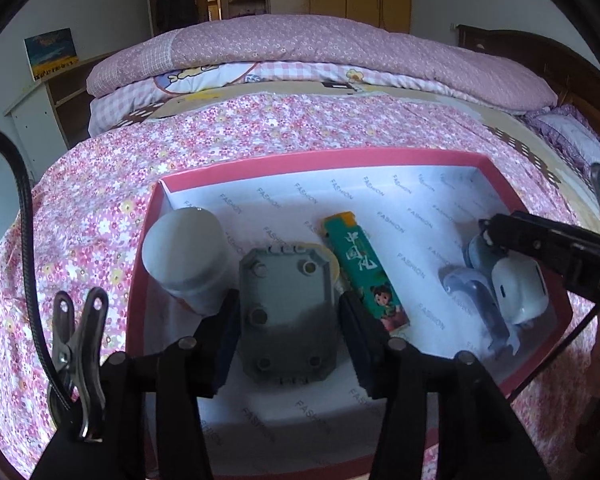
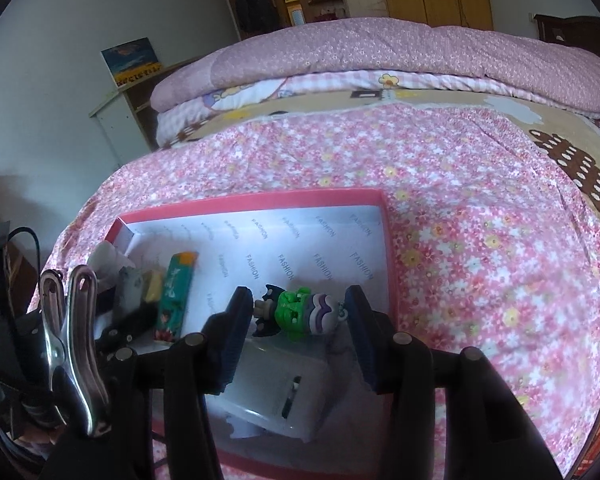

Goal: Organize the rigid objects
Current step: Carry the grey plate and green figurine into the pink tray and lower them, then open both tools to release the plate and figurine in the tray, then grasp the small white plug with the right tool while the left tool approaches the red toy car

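A pink box (image 1: 324, 158) with white lining lies on the bed. In the left wrist view my left gripper (image 1: 290, 326) has its pads against both sides of a grey block (image 1: 286, 312) inside the box. A white bottle (image 1: 188, 256), a green lighter (image 1: 366, 270) and a white charger (image 1: 520, 292) also lie in the box. In the right wrist view my right gripper (image 2: 298, 332) holds a green and purple toy figure (image 2: 300, 312) between its pads, above the white charger (image 2: 276, 392). The box rim (image 2: 260, 200) and the lighter (image 2: 176, 292) show there too.
A pink floral sheet (image 2: 460, 220) covers the bed around the box. A folded pink quilt (image 1: 320, 48) lies at the far side. A shelf with a picture (image 1: 52, 54) stands far left, wardrobes behind. The right gripper's arm (image 1: 552, 248) reaches over the box's right side.
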The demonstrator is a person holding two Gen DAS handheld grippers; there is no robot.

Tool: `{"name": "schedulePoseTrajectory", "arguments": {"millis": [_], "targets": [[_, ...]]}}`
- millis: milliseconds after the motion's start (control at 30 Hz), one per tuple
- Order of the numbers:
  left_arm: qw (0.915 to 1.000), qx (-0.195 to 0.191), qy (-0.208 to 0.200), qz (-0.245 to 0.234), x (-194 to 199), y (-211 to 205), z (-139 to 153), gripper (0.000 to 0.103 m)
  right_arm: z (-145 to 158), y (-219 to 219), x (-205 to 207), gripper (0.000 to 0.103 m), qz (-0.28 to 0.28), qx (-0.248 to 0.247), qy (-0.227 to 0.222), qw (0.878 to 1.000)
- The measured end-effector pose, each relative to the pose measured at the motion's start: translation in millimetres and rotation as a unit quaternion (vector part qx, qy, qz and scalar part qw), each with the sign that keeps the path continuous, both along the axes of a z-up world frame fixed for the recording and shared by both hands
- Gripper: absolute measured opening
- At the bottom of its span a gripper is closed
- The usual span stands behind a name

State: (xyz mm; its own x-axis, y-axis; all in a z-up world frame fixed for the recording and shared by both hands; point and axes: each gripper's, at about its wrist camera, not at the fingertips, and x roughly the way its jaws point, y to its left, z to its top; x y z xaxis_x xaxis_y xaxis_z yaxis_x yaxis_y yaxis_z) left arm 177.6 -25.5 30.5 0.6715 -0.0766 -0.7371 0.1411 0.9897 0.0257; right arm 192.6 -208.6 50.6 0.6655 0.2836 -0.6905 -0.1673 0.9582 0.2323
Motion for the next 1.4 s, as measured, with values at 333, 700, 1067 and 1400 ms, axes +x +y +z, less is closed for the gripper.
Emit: {"name": "schedulePoseTrajectory", "arguments": {"millis": [333, 700, 1067, 1400], "targets": [[0.9999, 0.000, -0.009, -0.007, -15, 0, 11, 0.060, 11, 0, -5, 0.057, -0.002, 0.006, -0.013, 1.000], [0.9996, -0.024, -0.013, -0.006, -49, 8, 31, 0.060, 27, -3, -37, 0.057, 0.001, 0.018, -0.028, 0.999], [0.9994, -0.031, -0.016, 0.001, -92, 20, 38, 0.060, 34, 4, -91, 0.057, 0.018, 0.016, -0.018, 1.000], [0.9991, -0.040, -0.009, 0.013, -124, 34, 29, 0.060, 10, 11, -139, 0.057, 0.033, 0.022, 0.021, 0.999]]}}
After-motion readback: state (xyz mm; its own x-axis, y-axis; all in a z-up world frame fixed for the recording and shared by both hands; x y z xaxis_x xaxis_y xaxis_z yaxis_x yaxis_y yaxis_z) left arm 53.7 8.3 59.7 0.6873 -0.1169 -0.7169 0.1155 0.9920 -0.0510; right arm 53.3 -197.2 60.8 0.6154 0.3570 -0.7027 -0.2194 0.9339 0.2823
